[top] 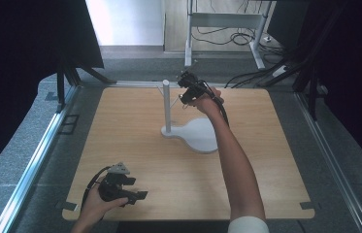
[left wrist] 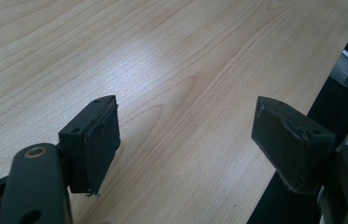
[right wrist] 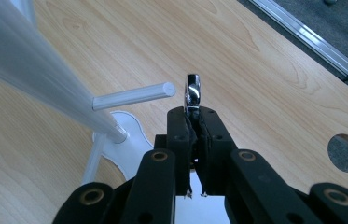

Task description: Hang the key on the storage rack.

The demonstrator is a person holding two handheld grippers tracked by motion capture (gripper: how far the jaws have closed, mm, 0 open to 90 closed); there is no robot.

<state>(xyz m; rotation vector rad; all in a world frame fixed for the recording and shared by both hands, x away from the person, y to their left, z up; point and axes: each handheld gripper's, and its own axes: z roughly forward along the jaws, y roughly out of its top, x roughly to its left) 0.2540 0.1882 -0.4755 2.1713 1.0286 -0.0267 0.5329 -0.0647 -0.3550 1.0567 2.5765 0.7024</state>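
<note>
On the light wooden desk (top: 135,145) stands a white stand with a tall round post (top: 167,107), set on a flat white curvy base (top: 200,136) near the middle of the desk. A thin white peg (right wrist: 134,95) sticks out sideways from the post.

Up by the top of the post, the right tongs (top: 184,87) are held in the air by the person's right hand (top: 206,103), with the arm reaching far across the desk. In the right gripper view, the right tongs (right wrist: 193,116) are clenched tight on a small shiny silver metal piece (right wrist: 192,93). The shiny piece pokes up past the two black jaws, just beside the tip of the white peg but apart from it. What kind of thing the metal piece is cannot be told.

Down at the near left corner of the desk, the left tongs (top: 139,194) sit low over the wood, held by the left hand (top: 96,206). In the left gripper view, the left tongs (left wrist: 185,140) are spread wide with only bare wood between the worn black pads (left wrist: 104,140).

A round hole (right wrist: 346,153) is cut in the desk.
</note>
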